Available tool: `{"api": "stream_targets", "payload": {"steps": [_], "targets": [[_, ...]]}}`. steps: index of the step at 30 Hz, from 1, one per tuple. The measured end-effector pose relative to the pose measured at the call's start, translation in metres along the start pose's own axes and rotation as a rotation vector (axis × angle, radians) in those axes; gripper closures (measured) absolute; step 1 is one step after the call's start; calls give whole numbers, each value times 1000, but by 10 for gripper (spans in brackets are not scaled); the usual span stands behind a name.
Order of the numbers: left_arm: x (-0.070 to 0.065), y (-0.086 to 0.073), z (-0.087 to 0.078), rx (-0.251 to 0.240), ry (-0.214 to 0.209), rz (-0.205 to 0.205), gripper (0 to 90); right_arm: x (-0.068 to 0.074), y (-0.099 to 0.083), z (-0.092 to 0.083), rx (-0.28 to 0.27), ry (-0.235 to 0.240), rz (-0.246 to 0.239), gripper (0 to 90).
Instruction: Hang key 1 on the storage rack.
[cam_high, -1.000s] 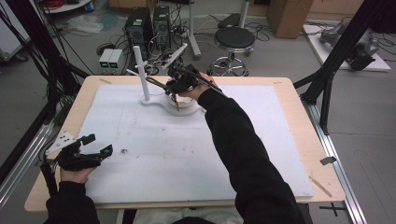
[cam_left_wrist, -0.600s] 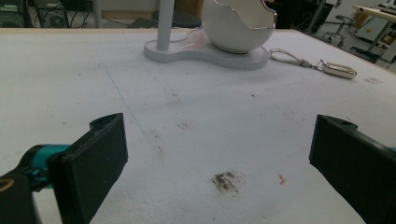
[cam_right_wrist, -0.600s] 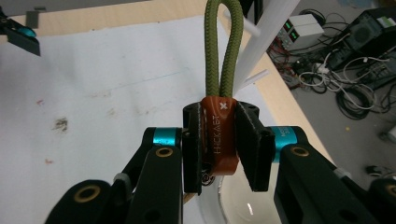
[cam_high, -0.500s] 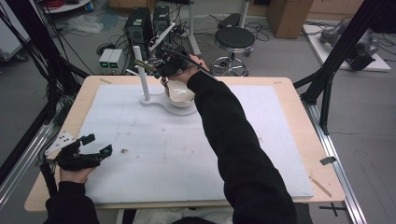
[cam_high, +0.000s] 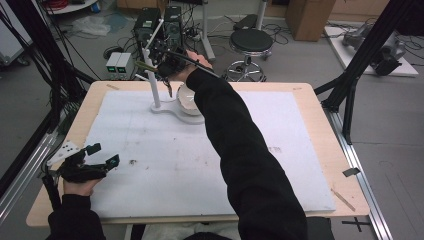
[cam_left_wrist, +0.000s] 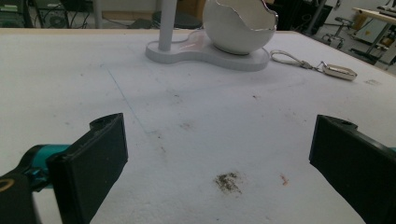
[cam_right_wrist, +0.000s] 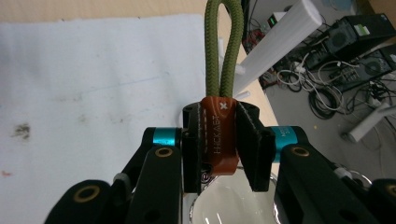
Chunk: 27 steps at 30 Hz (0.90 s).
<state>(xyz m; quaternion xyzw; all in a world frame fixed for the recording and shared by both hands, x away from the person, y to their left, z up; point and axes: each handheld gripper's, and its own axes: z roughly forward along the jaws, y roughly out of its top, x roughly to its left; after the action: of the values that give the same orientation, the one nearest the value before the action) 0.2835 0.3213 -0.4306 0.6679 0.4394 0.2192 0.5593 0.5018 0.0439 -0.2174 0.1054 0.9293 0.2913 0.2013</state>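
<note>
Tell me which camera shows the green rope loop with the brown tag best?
The right gripper view. There the green rope loop rises straight up from its brown tag, which the right gripper pinches between its jaws. The high view shows a small bit of green by the white post.

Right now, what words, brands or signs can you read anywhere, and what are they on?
"HICKAST", uncertain, stitched-edge lettering on the brown leather tab of the green cord loop.
"x": white cross mark on the same tab.
White print on the right gripper's teal collar: too blurred to read.
</note>
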Motion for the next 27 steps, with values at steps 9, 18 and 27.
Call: {"api": "stream_targets", "payload": {"steps": [9,18,27], "targets": [[1,0,0,0,1,-4,48,4,-5,11,48,-37,-7,716],[2,0,0,-3,0,-7,48,10,-8,16,46,-50,-30,715],[2,0,0,-4,2,-7,48,19,-7,21,70,-101,-72,714]]}}
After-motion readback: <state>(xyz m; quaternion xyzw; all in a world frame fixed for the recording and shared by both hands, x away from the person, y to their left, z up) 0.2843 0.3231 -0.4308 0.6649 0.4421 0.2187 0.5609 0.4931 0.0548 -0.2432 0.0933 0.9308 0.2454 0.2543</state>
